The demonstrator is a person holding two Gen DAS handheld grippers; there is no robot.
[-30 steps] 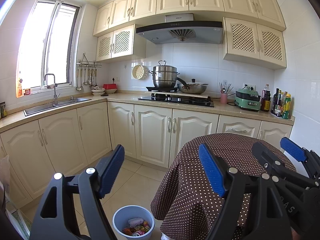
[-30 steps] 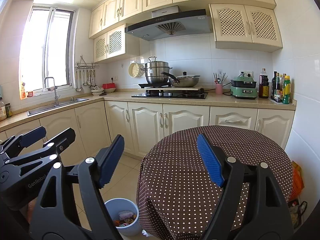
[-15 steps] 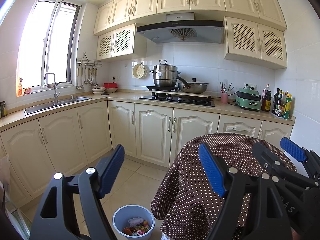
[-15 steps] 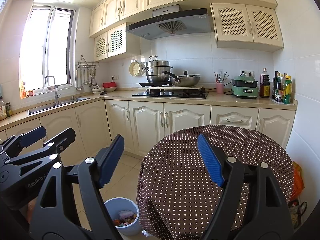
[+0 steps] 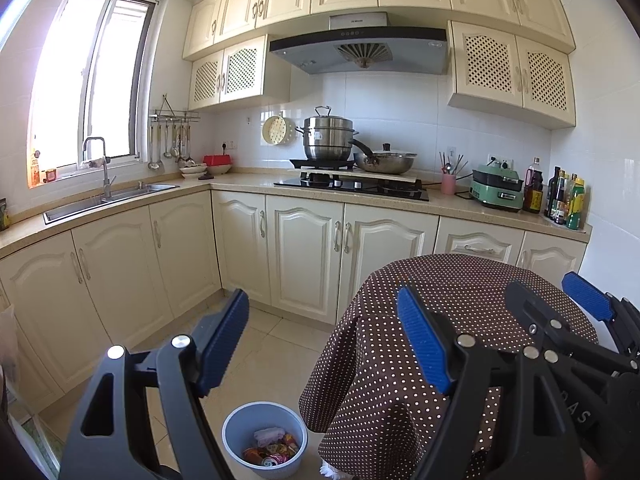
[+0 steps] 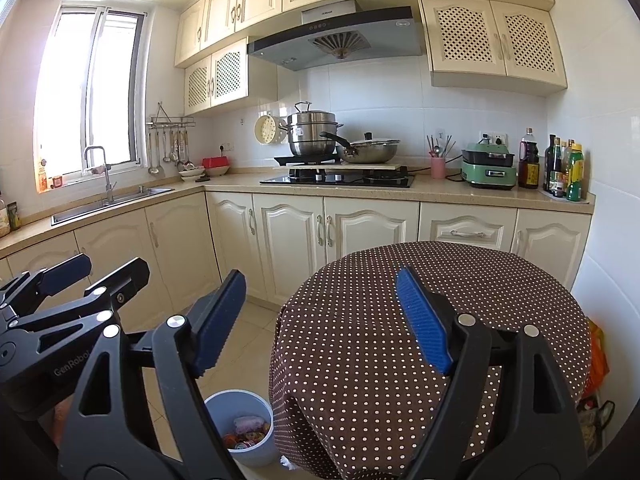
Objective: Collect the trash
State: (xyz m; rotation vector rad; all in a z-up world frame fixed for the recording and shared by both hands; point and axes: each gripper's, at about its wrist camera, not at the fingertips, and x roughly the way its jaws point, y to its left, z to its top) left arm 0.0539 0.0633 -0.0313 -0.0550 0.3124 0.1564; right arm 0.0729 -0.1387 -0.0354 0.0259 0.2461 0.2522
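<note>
Both the left gripper [image 5: 324,340] and the right gripper [image 6: 320,320] are spread wide and hold nothing, raised above a table [image 6: 400,360] with a dotted cloth. The trash [image 5: 270,450] lies in a blue bin [image 5: 240,426] on the floor beside the table. Reaching down could snag the cloth or tip the bin; "GenRobo" shows on one gripper.

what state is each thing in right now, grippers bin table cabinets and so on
left gripper: open, holding nothing
right gripper: open, holding nothing
bin: upright on the floor, wrappers inside, no lid
table: covered by a dotted cloth, no trash visible on top
lower cabinets: doors shut
window: cannot tell if open
wok: lid on
steamer pot: lid on
</note>
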